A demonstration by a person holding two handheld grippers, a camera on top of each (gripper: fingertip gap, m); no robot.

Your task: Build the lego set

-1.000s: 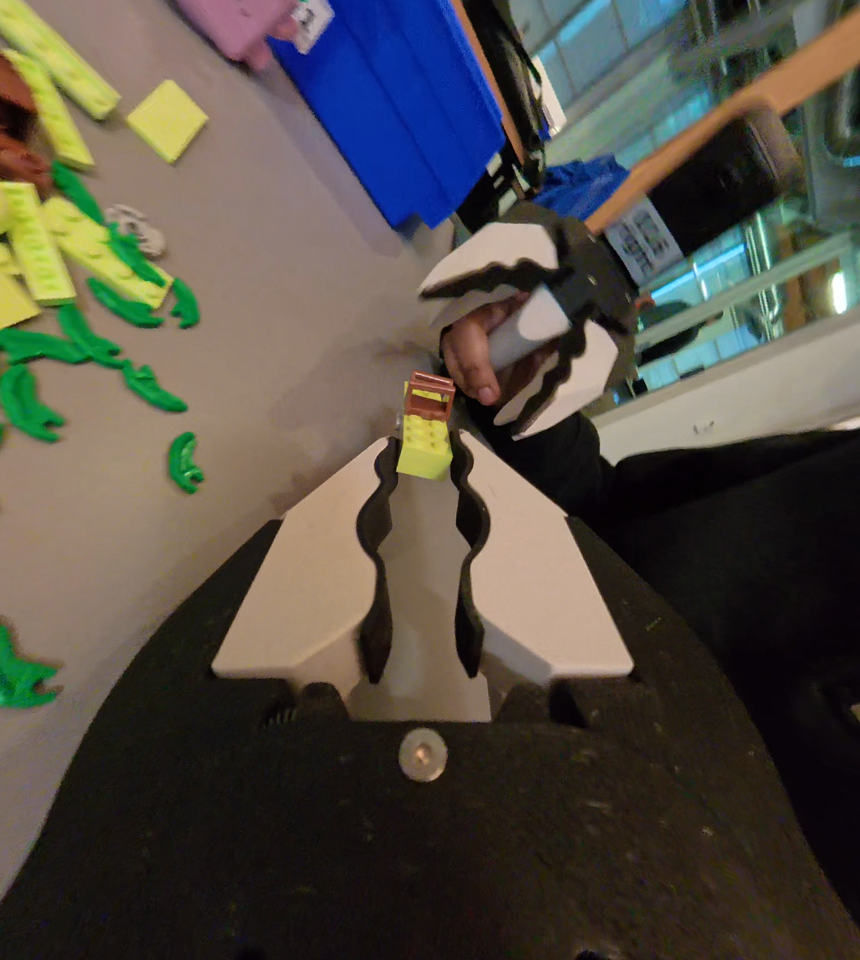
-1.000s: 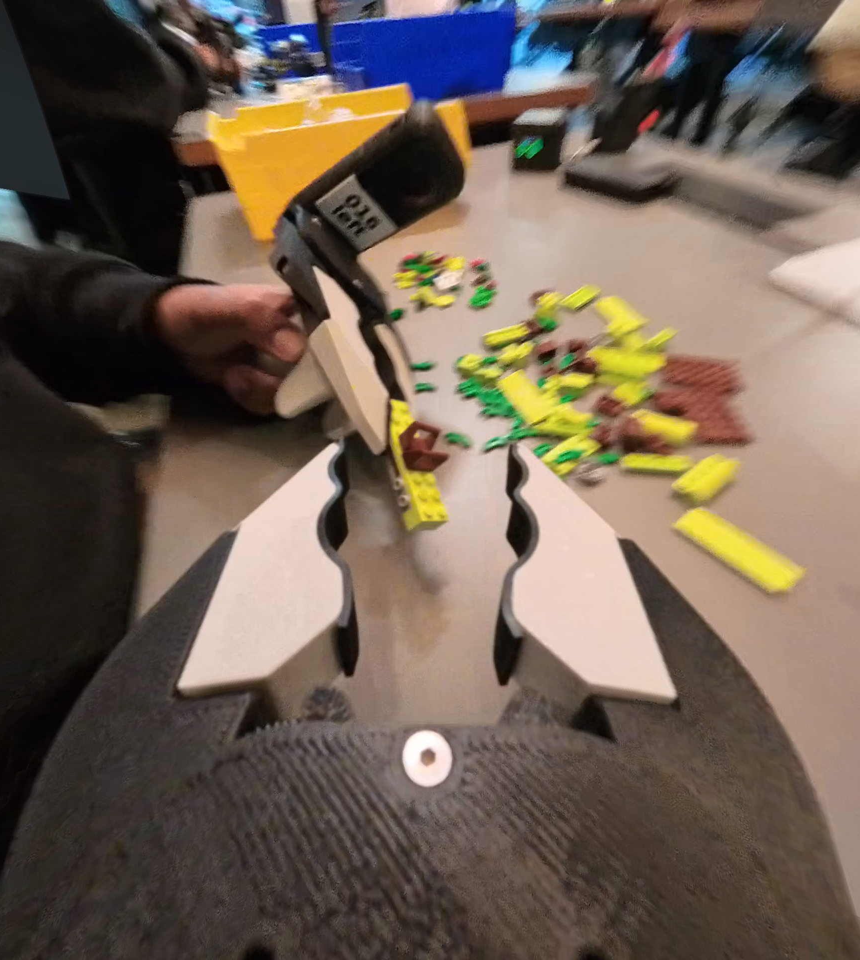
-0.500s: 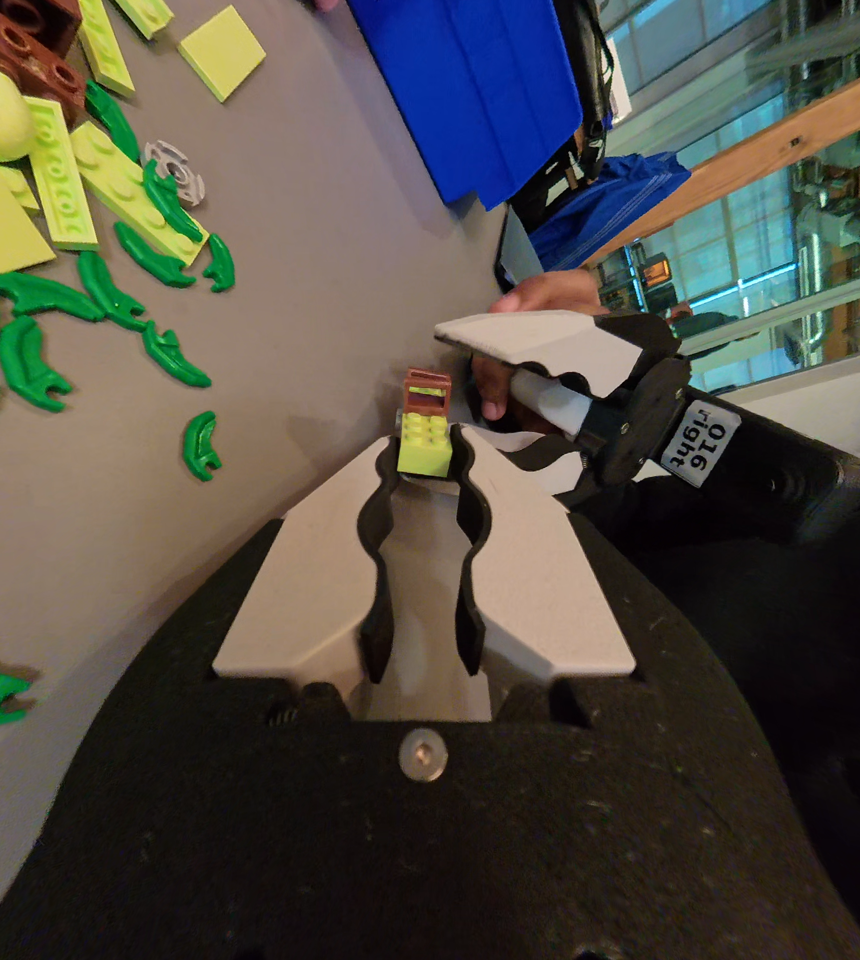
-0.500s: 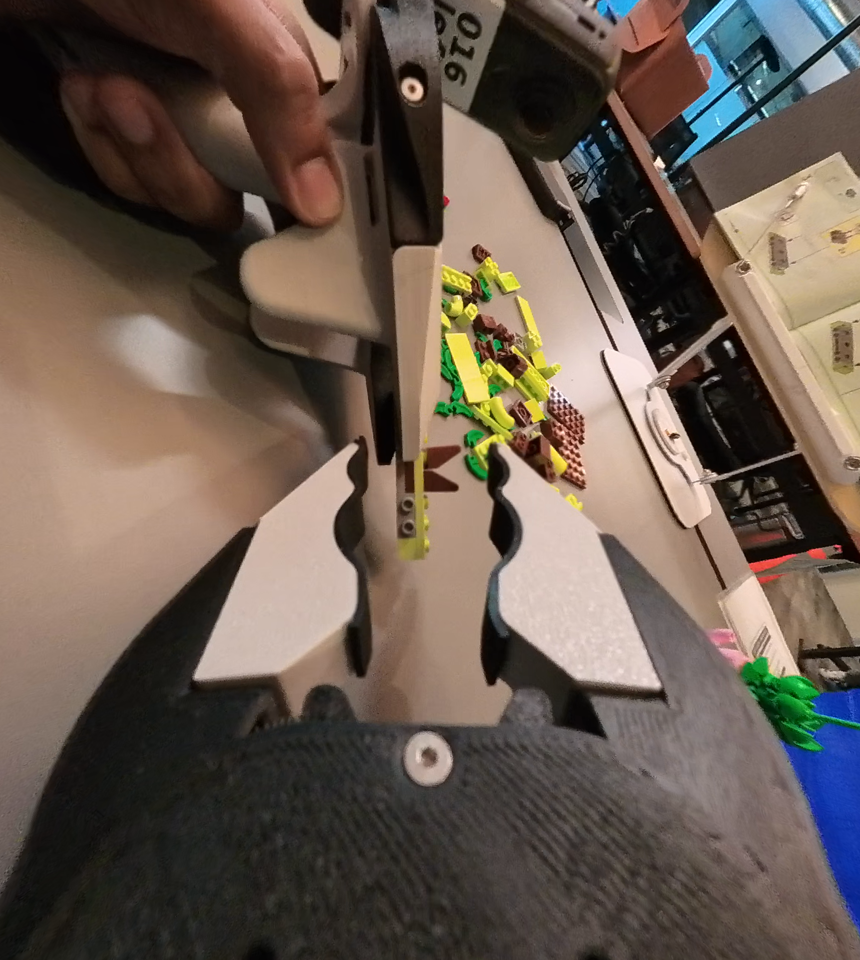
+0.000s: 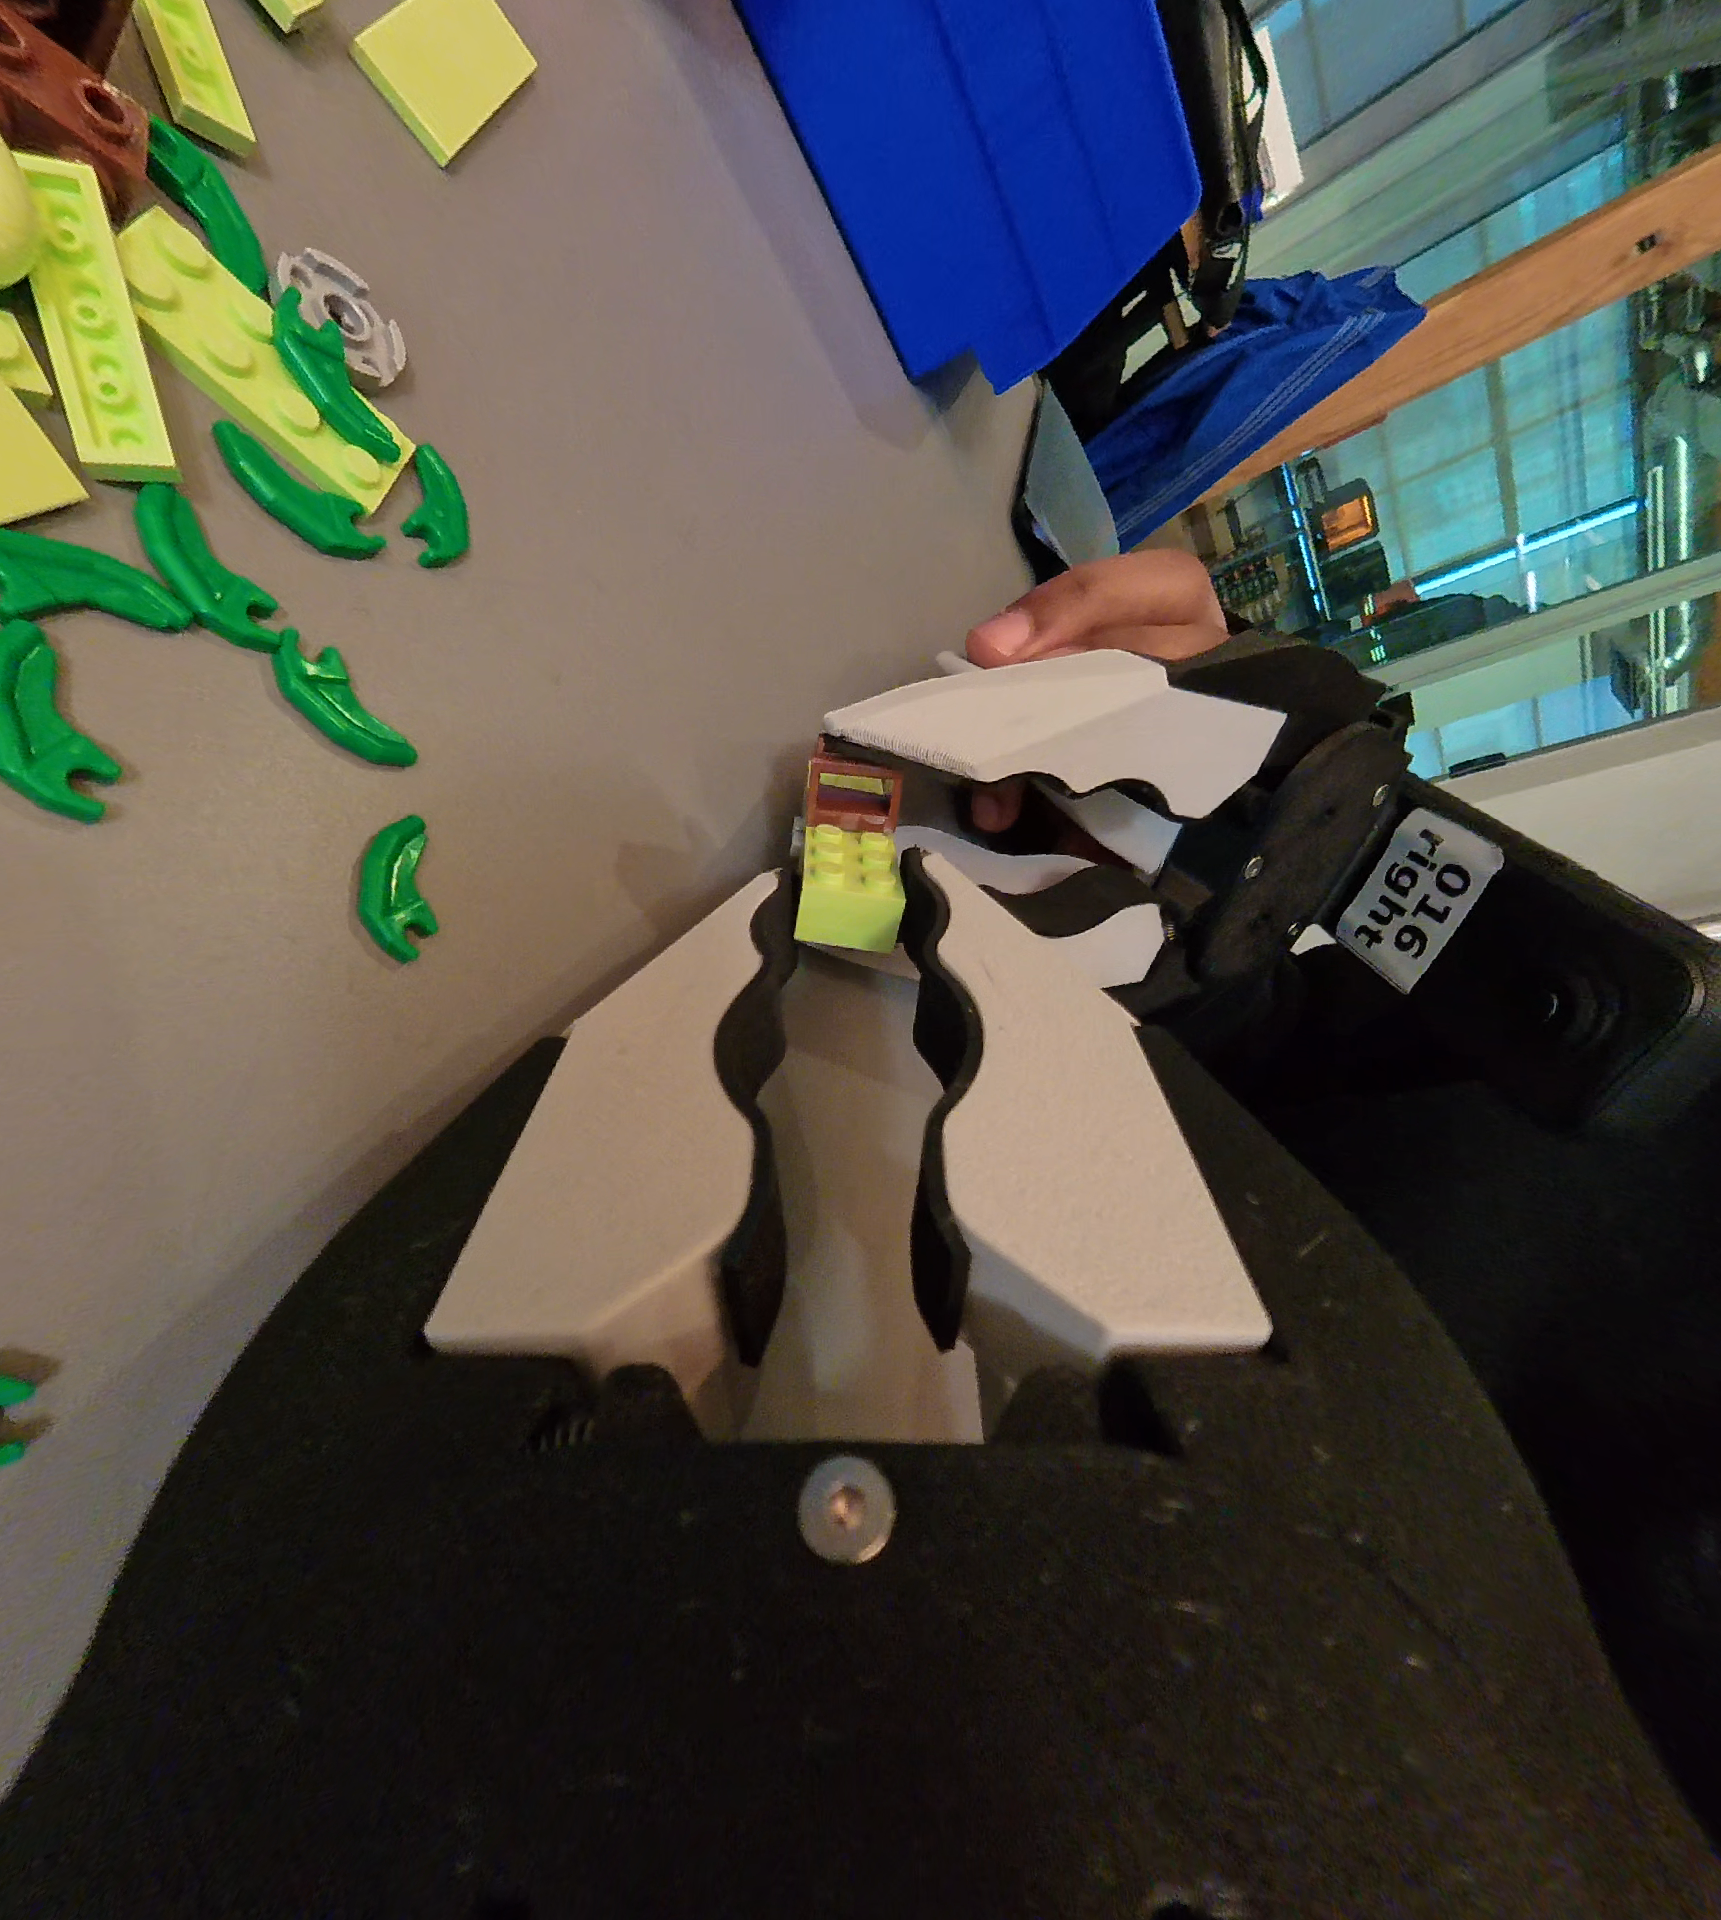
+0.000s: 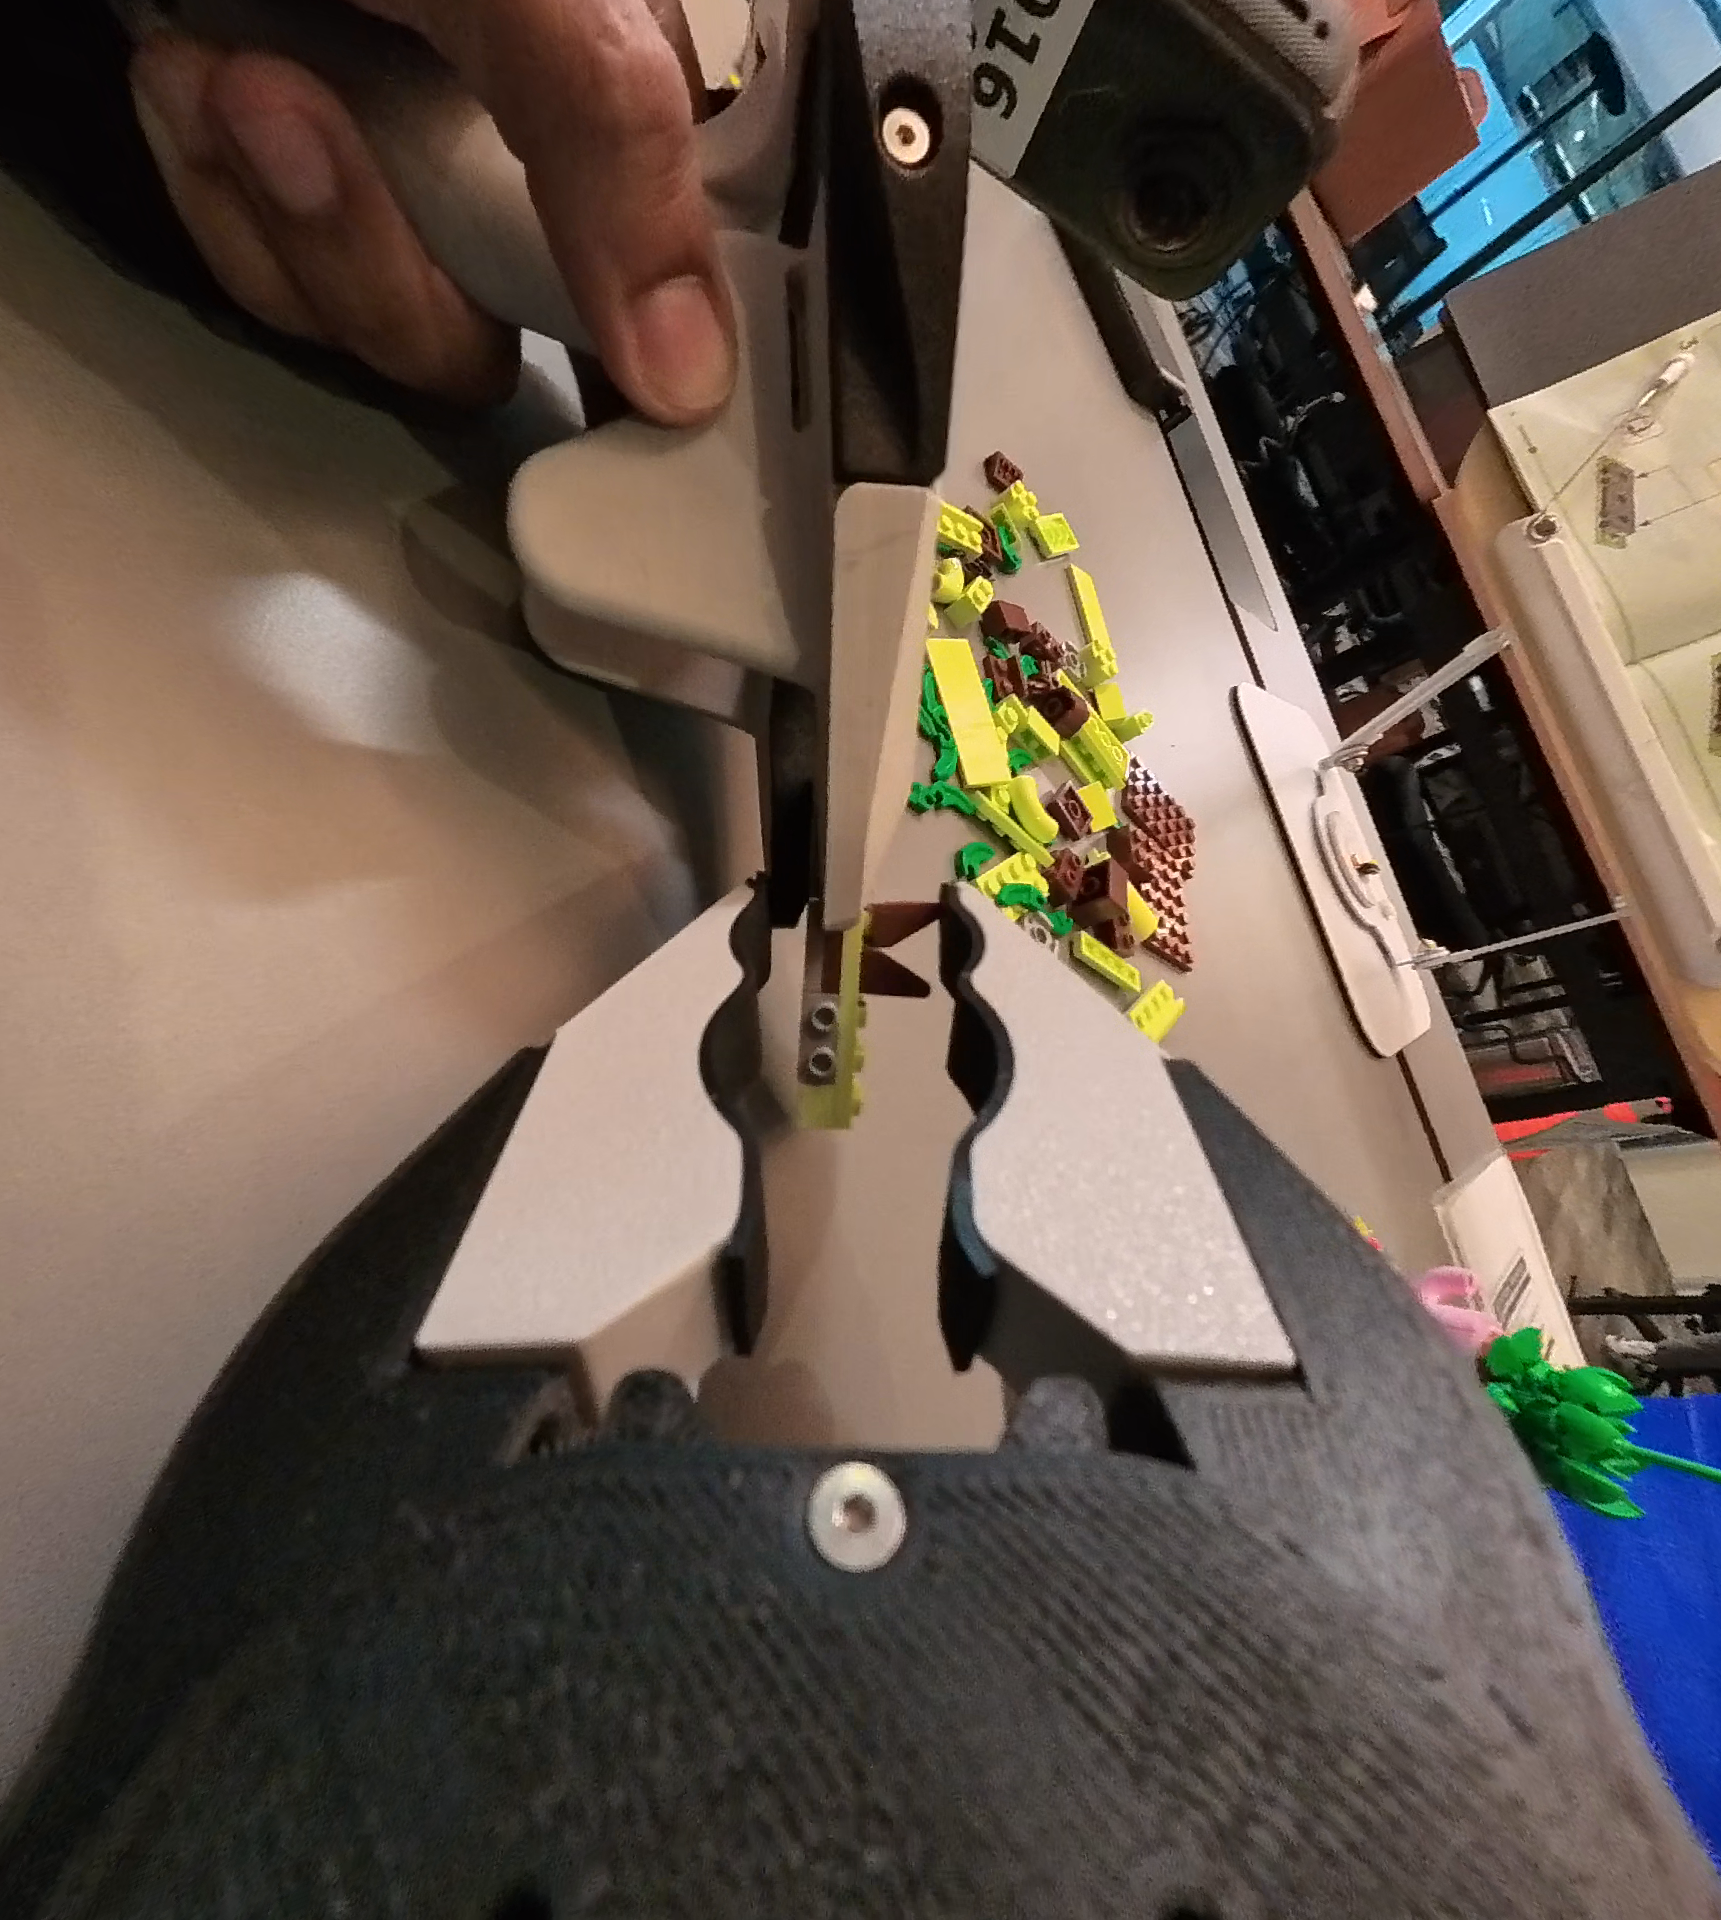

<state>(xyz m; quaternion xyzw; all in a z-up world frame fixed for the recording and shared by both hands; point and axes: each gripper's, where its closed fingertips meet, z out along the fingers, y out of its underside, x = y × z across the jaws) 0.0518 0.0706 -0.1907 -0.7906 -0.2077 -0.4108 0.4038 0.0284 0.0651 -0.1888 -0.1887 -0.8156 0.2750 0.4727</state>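
My left gripper [image 5: 851, 883] is shut on a small assembly: a lime brick [image 5: 848, 894] with a brown piece [image 5: 854, 795] on its far end, held above the grey table [image 5: 575, 623]. My right gripper [image 5: 866, 784] comes in from the right, its two fingers straddling the brown end; the upper finger [image 5: 1043, 717] lies against it. In the right wrist view, the assembly [image 6: 832, 1049] sits between my right gripper's [image 6: 851, 920] fingers with small gaps, jaws partly closed. The left gripper's finger [image 6: 877, 707] reaches down from above, held by a hand [image 6: 482, 187].
Loose pieces lie on the table to the left: lime plates [image 5: 212, 343], green leaf pieces [image 5: 35, 707], brown bricks [image 5: 25, 104], a grey round piece [image 5: 342, 312]. A blue bin [image 5: 970, 156] stands beyond. The right wrist view shows the pile [image 6: 1032, 748], a brown plate [image 6: 1162, 852] and instruction sheets [image 6: 1666, 623]. My left and right fingertips are right by each other.
My right gripper has swung round to face the assembly, moved in over its brown end, and its jaws have narrowed. My left gripper keeps its hold and has barely moved.
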